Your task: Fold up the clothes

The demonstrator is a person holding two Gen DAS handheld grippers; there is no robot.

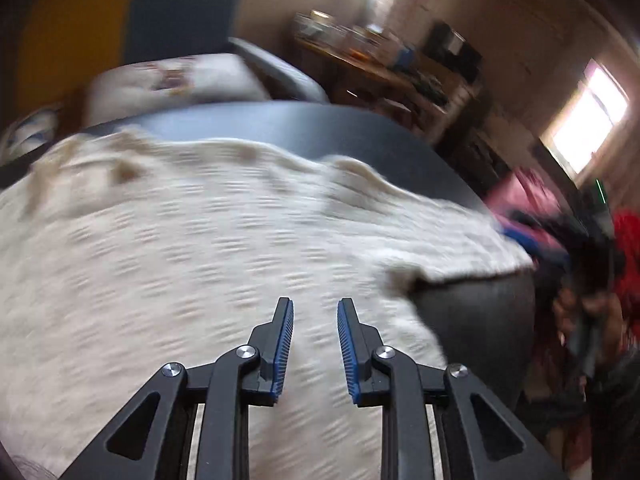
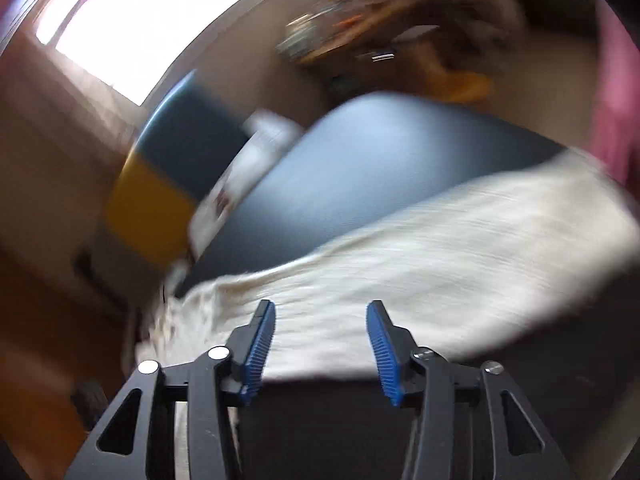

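Left wrist: cream garment [image 1: 240,240] spread beneath parted claw [image 1: 315,308]

Motion blur smears the cream cloth [image 2: 440,272]; its weave perhaps ribbed.

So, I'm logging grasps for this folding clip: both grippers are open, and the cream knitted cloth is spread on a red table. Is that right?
Not quite: the table is dark grey-blue, not red, as the left wrist view shows. The rest holds: the cream knitted cloth is spread on it, and both the left gripper and the right gripper are open, with nothing between their fingers.
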